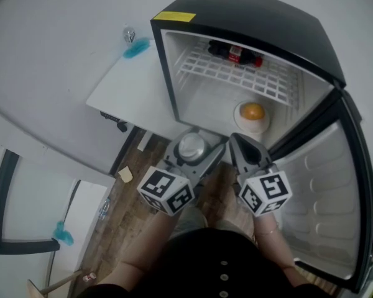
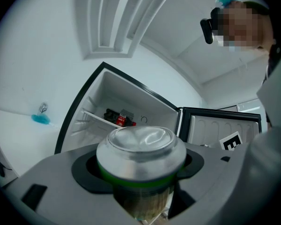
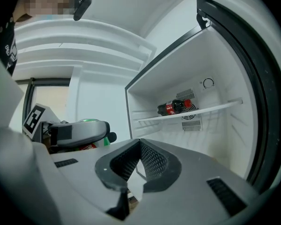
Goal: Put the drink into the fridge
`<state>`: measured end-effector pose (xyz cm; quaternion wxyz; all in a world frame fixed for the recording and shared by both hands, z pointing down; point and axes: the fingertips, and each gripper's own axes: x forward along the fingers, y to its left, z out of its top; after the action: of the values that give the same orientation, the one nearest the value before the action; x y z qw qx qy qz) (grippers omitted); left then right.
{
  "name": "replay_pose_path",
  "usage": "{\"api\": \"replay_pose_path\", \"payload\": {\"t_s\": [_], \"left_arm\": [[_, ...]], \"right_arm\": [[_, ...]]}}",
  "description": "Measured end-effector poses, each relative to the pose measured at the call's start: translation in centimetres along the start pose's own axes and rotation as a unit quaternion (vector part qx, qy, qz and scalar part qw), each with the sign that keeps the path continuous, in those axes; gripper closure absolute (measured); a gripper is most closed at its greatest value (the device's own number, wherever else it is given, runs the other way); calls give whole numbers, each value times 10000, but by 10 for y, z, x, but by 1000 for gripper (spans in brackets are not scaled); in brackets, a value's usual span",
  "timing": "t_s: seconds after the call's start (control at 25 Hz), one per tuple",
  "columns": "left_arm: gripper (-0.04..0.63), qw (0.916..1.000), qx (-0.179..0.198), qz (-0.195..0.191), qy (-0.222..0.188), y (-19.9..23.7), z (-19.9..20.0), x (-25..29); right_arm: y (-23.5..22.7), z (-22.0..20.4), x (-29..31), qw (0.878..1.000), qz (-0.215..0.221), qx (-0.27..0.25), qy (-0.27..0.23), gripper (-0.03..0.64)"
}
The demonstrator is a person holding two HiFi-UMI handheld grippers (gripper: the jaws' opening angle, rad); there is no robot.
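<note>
Left gripper: we see grey jaws clamped on a silver-topped, green-banded cylindrical can.
Can: outside the glossy black box-shaped fridge, at 7 o'clock of its opening.
Right gripper: ribbed jaws together, empty.
White wire shelf: dark plastic bottle lying on it.

The fridge is black outside and white inside, with 1 yellow sticker. The can has a silver top and a green band. The bottle is dark with a red label and cap. The left gripper and right gripper are grey, and each carries 1 black-and-white square-patterned cube.
</note>
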<state>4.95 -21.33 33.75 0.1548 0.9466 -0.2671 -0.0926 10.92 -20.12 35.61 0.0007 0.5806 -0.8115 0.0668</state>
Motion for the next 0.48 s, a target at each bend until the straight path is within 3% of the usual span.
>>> {"api": "replay_pose_path", "payload": {"t_s": [0.48], "left_arm": [[249, 9990, -56, -279, 350, 19, -2, 20]], "right_arm": [[-15, 0, 15, 9990, -405, 144, 90, 609]]}}
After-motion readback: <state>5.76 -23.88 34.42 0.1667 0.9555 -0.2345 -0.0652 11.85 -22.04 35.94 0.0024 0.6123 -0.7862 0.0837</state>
